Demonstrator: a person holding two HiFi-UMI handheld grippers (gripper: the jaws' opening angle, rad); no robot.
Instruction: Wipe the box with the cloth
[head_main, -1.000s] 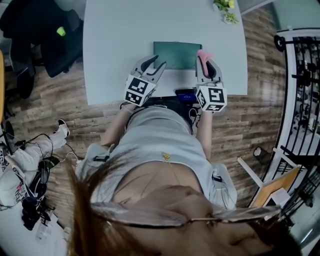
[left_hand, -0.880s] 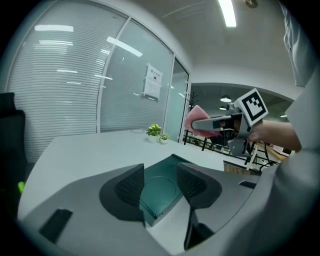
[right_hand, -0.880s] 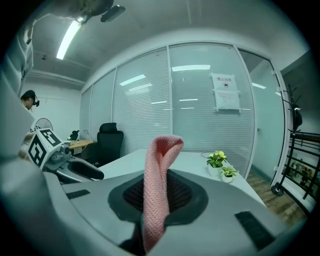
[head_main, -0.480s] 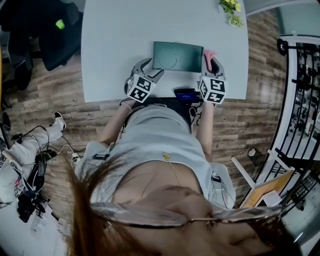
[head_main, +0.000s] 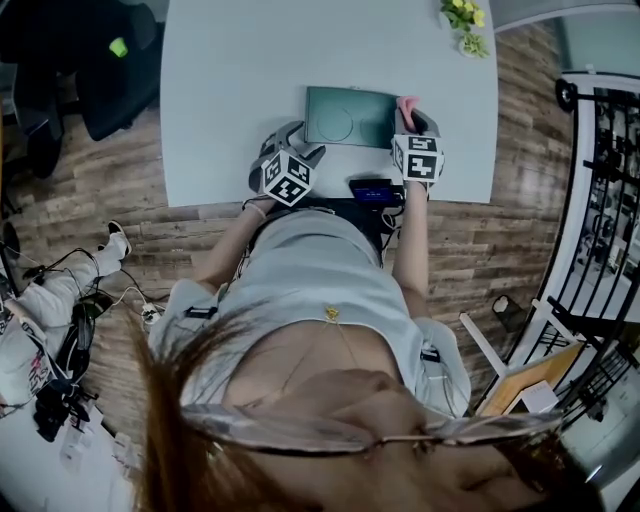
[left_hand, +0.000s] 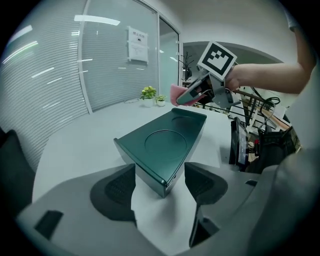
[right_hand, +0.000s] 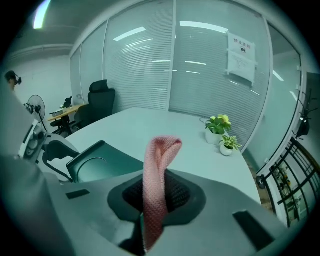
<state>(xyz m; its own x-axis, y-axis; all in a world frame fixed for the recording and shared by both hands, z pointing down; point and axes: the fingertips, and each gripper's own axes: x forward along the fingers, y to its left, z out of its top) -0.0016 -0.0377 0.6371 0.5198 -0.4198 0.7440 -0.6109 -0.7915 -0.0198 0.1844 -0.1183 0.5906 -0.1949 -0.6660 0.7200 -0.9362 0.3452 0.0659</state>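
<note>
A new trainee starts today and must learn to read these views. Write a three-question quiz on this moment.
1. Multiple choice: what is the right gripper shut on?
A. a pink cloth
B. a plant pot
C. a chair arm

2. True or false: the left gripper is clamped on the green box.

3. Fill in: the two small potted plants stand on the ____.

Key
1. A.
2. False. Its jaws stand apart and have just been opening. The box's near corner lies between them, and the pads are not pressing on it.
3. table.
</note>
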